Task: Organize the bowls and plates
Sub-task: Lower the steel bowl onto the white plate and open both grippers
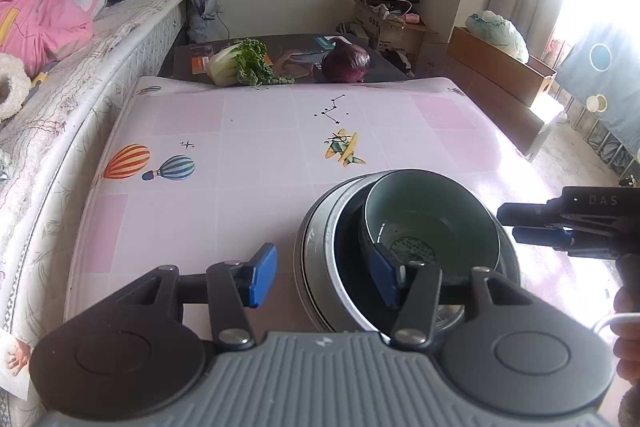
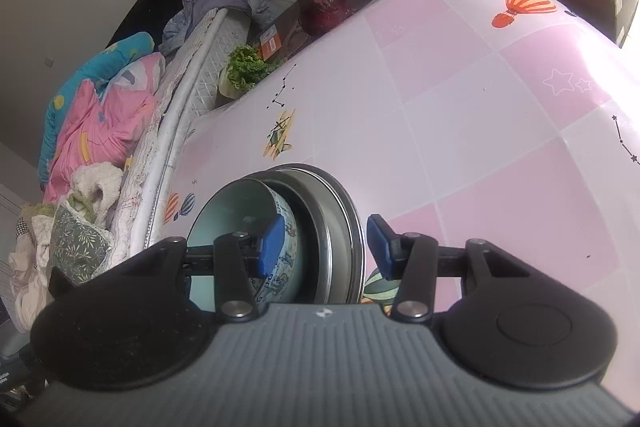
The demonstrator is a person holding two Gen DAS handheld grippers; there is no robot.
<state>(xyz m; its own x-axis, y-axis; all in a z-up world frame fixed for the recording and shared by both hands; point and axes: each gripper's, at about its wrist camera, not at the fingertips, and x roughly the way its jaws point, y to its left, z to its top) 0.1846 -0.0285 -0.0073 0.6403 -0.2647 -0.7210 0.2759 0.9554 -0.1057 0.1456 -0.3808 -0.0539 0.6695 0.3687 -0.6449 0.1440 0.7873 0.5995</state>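
A pale green ceramic bowl [image 1: 432,215] with a blue pattern outside sits tilted inside a steel bowl [image 1: 320,267], which rests on stacked steel plates [image 1: 301,247] on the pink table [image 1: 240,155]. My left gripper [image 1: 324,275] is open, its right pad inside the stack and its left pad outside over the table. My right gripper [image 2: 326,247] is open and straddles the rims from the other side; the ceramic bowl [image 2: 224,203], steel bowl [image 2: 320,223] and plates [image 2: 356,227] lie between its pads. The right gripper also shows in the left wrist view [image 1: 508,225].
A bok choy [image 1: 240,63] and a red cabbage [image 1: 346,61] lie on a dark board at the table's far edge. A bed [image 1: 80,75] with blankets runs along the left side. Cardboard boxes [image 1: 500,67] stand beyond the far right corner.
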